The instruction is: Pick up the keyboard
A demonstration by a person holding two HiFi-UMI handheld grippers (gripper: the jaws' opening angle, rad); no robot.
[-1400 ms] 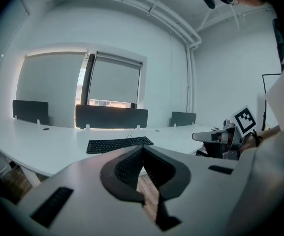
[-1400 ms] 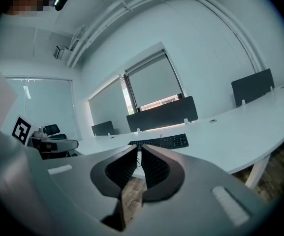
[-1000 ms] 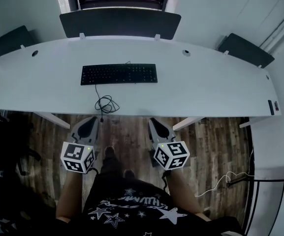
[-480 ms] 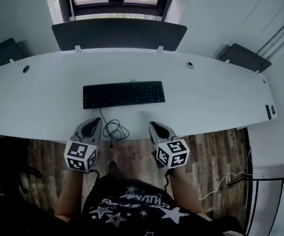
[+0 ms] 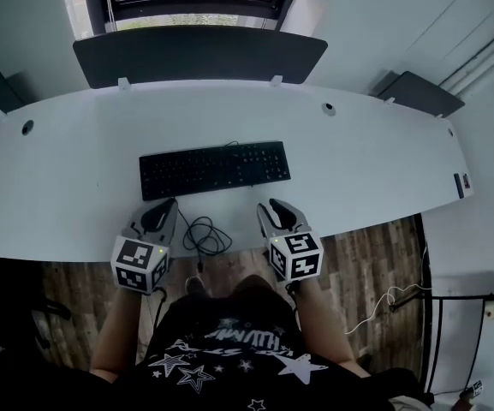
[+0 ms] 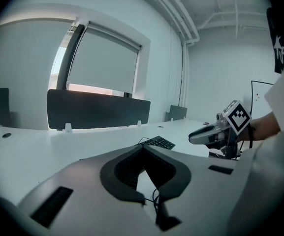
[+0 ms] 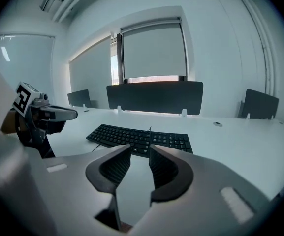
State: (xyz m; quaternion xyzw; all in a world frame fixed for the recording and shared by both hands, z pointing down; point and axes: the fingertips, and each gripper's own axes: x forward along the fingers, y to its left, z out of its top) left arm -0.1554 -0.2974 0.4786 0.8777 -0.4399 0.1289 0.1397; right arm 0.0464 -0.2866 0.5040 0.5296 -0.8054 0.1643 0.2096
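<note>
A flat black keyboard [image 5: 215, 169] with matte keys lies slightly askew midway along the smooth white bench [image 5: 58, 195], with bare surface on both sides. Its thin cable [image 5: 205, 234] coils over the curved near edge. The left gripper [image 5: 166, 205] hovers near the keyboard's left end, its ribbed fingers [image 6: 123, 173] together and empty. The right gripper [image 5: 267, 205], toward the right end, has its fingers [image 7: 113, 167] opening with nothing between them.

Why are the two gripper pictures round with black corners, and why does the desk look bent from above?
Head view: a wide lens likely bows the desk into an arc. Left gripper view: a fisheye lens gives the round frame and black corners; the strip under the blind glows washed out. Right gripper view: same round frame; the keyboard looks sharp.
</note>
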